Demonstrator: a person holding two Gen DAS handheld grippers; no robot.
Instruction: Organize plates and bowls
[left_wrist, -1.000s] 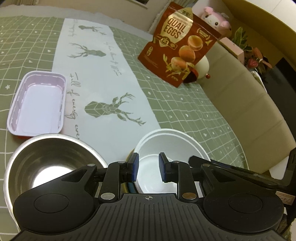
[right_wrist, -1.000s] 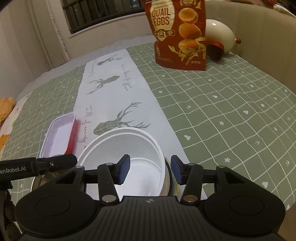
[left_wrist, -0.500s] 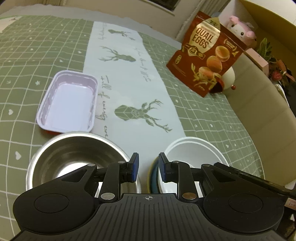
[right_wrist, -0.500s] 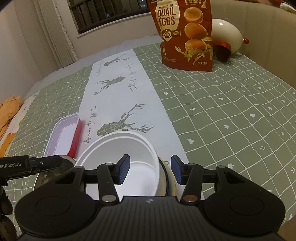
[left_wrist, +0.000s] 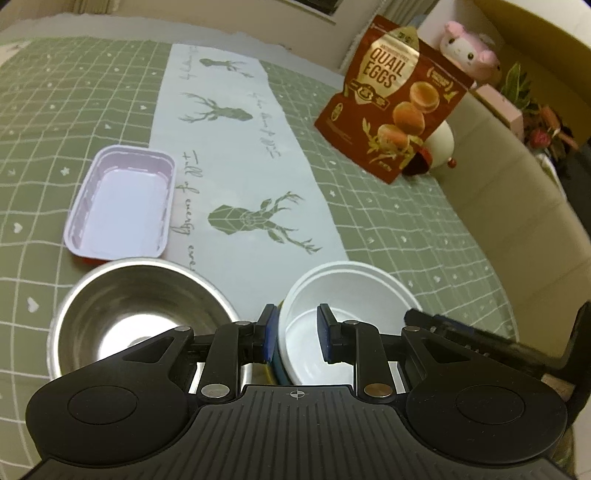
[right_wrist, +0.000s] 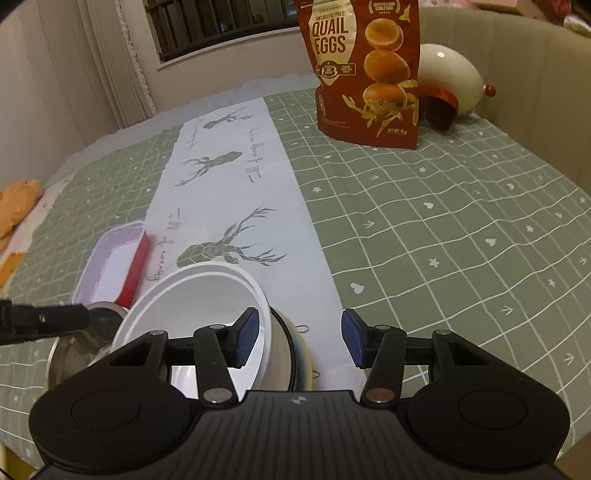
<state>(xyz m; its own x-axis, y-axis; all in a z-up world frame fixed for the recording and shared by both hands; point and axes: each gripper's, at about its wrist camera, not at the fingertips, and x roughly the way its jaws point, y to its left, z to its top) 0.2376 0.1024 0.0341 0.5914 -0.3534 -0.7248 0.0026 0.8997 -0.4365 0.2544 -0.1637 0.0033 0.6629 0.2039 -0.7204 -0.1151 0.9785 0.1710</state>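
A white bowl (left_wrist: 347, 299) is nested in a darker bowl with a yellow-green rim (right_wrist: 295, 354), close in front of me. My left gripper (left_wrist: 295, 334) has its jaws on either side of the white bowl's near-left rim, closed on it. A steel bowl (left_wrist: 136, 314) sits just to the left of it. A pink rectangular tray (left_wrist: 122, 203) lies beyond the steel bowl, stacked on a red one (right_wrist: 135, 273). My right gripper (right_wrist: 300, 343) is open, with its left finger inside the white bowl's (right_wrist: 195, 306) right rim and its right finger outside over the cloth.
A brown quail eggs bag (left_wrist: 395, 96) stands at the back right with a white egg-shaped ornament (right_wrist: 447, 79) behind it. A white deer-print runner (left_wrist: 236, 155) crosses the green checked tablecloth (right_wrist: 461, 221). The table's curved edge is at the right.
My right gripper has opened wider and shifted right. The white bowl now tilts to the left. The left gripper has stayed on the bowl's rim while its view moved a little.
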